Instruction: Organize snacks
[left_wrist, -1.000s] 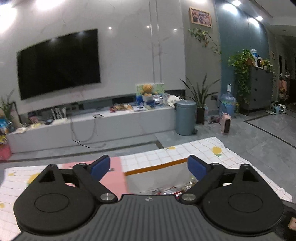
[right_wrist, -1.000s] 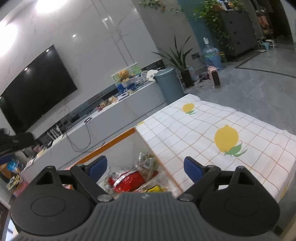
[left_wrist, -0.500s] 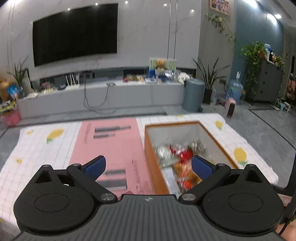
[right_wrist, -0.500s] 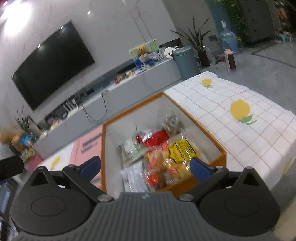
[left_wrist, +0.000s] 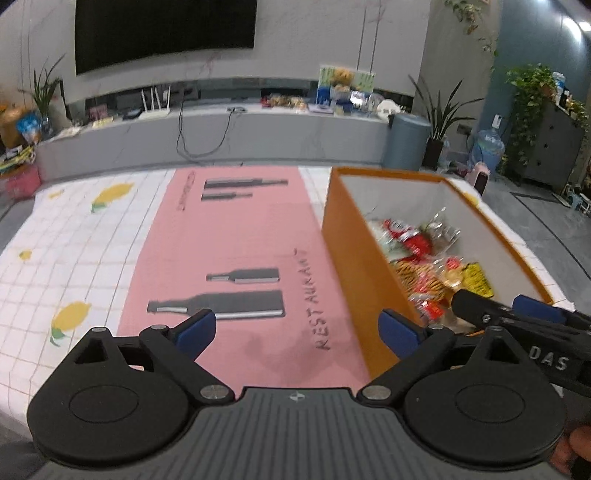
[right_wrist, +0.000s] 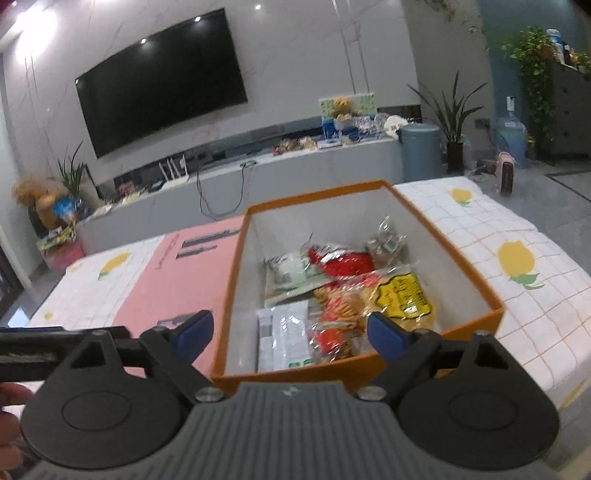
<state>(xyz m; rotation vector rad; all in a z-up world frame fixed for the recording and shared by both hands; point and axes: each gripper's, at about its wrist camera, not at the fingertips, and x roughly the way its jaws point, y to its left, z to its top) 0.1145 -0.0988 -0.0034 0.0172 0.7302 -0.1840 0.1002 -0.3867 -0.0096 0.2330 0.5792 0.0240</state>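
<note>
An orange box (right_wrist: 491, 295) with white inner walls stands on the table and holds several snack packets: a red one (right_wrist: 345, 262), a yellow one (right_wrist: 404, 295), a white one (right_wrist: 284, 332). In the left wrist view the box (left_wrist: 347, 266) is at the right. My left gripper (left_wrist: 297, 328) is open and empty above the pink mat (left_wrist: 229, 251), left of the box. My right gripper (right_wrist: 290, 330) is open and empty, above the box's near edge; it also shows in the left wrist view (left_wrist: 517, 314).
A white checked tablecloth with lemon prints (right_wrist: 517, 258) covers the table. Beyond the table's far edge are a low TV bench (left_wrist: 221, 133), a grey bin (left_wrist: 406, 140) and plants. The left gripper's body shows at the left of the right wrist view (right_wrist: 44, 350).
Both grippers have pulled back and tilted down, so the box, its snacks and the pink mat now show more fully. Both stay open and empty.
</note>
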